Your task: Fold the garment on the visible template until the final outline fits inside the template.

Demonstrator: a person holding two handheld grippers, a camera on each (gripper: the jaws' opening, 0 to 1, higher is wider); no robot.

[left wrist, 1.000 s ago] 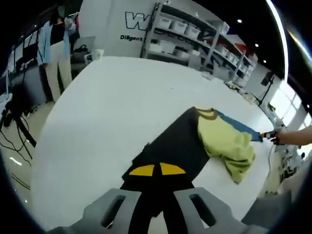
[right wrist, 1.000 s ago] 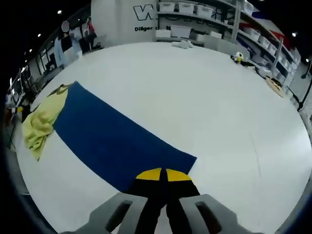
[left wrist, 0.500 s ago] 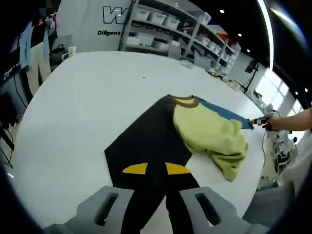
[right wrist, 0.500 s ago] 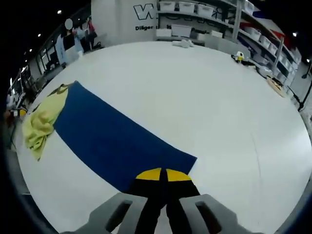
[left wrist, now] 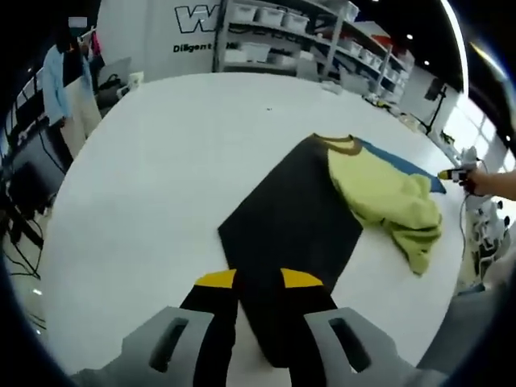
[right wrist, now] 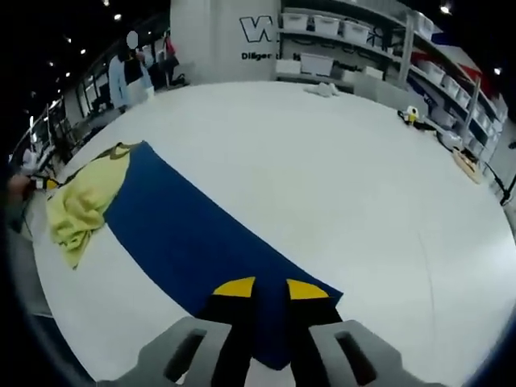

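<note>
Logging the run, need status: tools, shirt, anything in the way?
Left tool open over black sleeve end. Right tool open over blue sleeve end. Shirt bunched, yellow body crumpled, unfolded. Table free of obstacles.

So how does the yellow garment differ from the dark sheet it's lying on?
The garment is pale yellow-green; the sheet looks black in the left gripper view and blue in the right gripper view. The garment is crumpled in a heap; the sheet lies flat and long. The garment covers one end of the sheet, spilling over its edge. Both rest on the white table.
</note>
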